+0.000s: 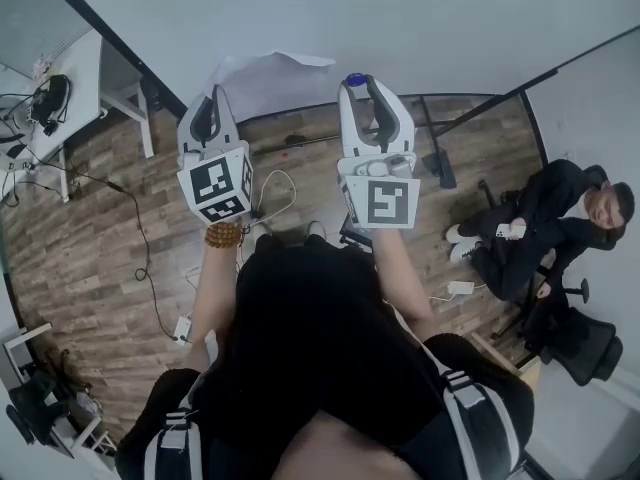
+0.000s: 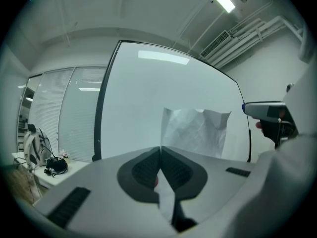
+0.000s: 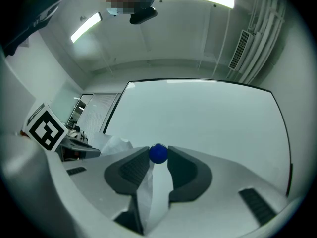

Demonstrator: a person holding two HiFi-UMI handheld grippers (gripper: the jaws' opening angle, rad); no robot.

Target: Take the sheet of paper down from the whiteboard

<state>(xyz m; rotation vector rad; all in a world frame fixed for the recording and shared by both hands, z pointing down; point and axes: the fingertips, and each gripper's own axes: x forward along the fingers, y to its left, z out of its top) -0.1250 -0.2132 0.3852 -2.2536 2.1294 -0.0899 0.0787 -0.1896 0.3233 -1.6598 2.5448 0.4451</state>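
Observation:
A wrinkled white sheet of paper (image 1: 262, 80) (image 2: 197, 129) hangs in front of the whiteboard (image 1: 400, 18) (image 2: 143, 93). My left gripper (image 1: 213, 96) (image 2: 159, 151) is shut on the sheet's lower left edge, and the paper rises from between its pads. My right gripper (image 1: 357, 84) (image 3: 158, 155) is to the right of the sheet, close to the board (image 3: 208, 118). It is shut on a small blue magnet (image 3: 158, 153) (image 1: 354, 79) held at its fingertips. The right gripper view shows the paper (image 3: 117, 145) low at the left, by the left gripper's marker cube (image 3: 45, 128).
A person in dark clothes sits on a chair at the right (image 1: 560, 218), with a black office chair (image 1: 585, 346) nearer. The whiteboard's stand legs (image 1: 436, 158) rest on the wood floor. A white desk with gear (image 1: 70, 83) and cables (image 1: 140, 253) are at the left.

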